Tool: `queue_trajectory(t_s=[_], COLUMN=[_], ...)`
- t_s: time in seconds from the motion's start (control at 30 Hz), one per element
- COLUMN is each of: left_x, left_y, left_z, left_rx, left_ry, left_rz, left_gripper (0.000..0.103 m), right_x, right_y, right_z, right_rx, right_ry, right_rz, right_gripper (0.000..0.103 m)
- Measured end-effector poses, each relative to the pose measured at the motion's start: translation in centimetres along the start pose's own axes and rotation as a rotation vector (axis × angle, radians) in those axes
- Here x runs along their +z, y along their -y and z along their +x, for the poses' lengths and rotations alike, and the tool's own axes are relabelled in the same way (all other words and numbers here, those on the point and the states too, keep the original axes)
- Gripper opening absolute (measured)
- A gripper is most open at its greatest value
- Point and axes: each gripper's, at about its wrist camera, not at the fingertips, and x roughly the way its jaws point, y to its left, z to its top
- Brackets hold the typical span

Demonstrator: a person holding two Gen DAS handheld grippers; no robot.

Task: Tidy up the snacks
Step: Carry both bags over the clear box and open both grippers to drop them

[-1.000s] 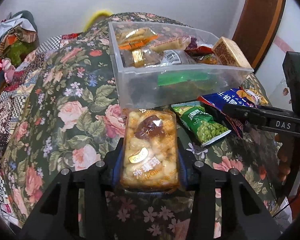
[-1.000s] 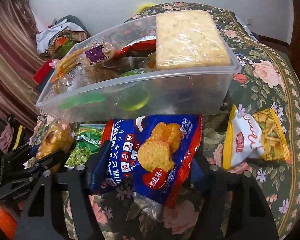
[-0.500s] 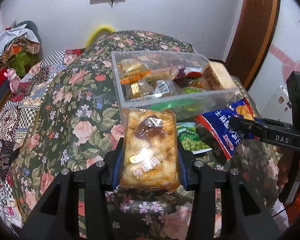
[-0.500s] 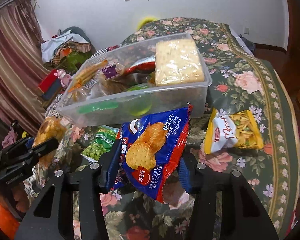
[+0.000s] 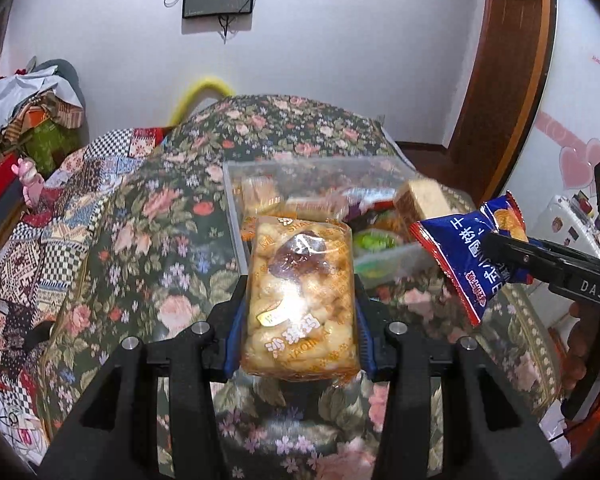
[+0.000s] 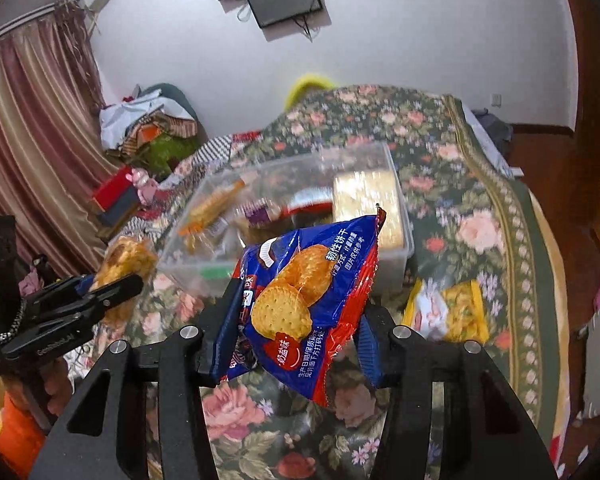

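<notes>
My left gripper is shut on a clear pack of golden puffed snack and holds it above the table, in front of the clear plastic bin. My right gripper is shut on a blue and red biscuit packet, also lifted, near the bin. The bin holds several snack packs, among them a pale cracker block. Each gripper shows in the other's view: the right one with the blue packet, the left one with the puffed snack.
The table wears a dark floral cloth. A yellow and white snack bag lies on it right of the bin. Piled clutter sits at the far left, a wooden door frame at the right, a curtain beyond.
Both grippers have risen and pulled back from the table with their packs. The bin now looks smaller and lower. The green pea bag has dropped out of sight.
</notes>
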Motion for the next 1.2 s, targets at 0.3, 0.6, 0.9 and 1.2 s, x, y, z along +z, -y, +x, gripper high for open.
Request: queue_trajectory(t_s=[0.3, 0.6, 0.9, 1.2], left_x=[3.6, 6.0, 7.7, 7.8], left_y=[0.7, 1.2, 1.2, 1.7], left_z=[1.4, 4.7, 9.0, 12.1], left_rx=[0.004, 0.015, 0.015, 0.015], left_ry=[0.038, 0.019, -0.035, -0.095], left_rz=[0.02, 0.029, 0.022, 0.023], left_gripper=[0.045, 0.045, 0.045, 0.045], right_x=[3.0, 5.6, 7.1, 7.3], right_y=[-0.4, -0.1, 0.5, 1.1], right_z=[0.9, 3.4, 7.3, 8.9], right_rx=[0.007, 0.011, -0.012, -0.034], right_ry=[0.054, 0.051, -0.012, -0.045], right_rz=[-0.022, -0.014, -0.018, -0.027], right_gripper=[0.047, 0.047, 0.047, 0.049])
